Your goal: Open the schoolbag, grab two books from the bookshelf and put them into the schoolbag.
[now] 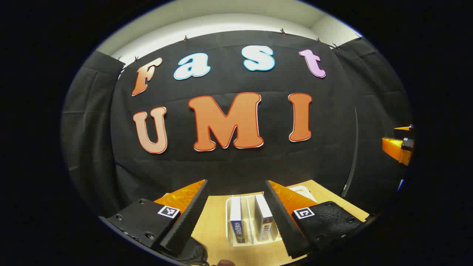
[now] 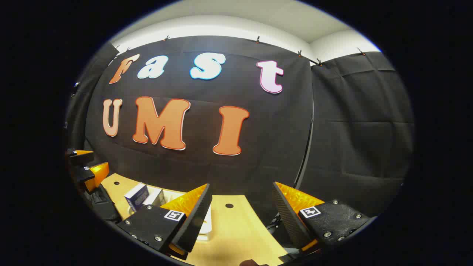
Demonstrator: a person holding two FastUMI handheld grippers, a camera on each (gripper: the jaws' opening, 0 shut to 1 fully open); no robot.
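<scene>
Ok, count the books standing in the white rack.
2. The left book and the right book stand upright side by side in the white rack, between the left gripper's fingers; others may be hidden.

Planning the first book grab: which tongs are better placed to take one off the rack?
Left. Its open tongs point straight at the two upright books in the rack. The right tongs are open too, but the books sit off to their left.
</scene>
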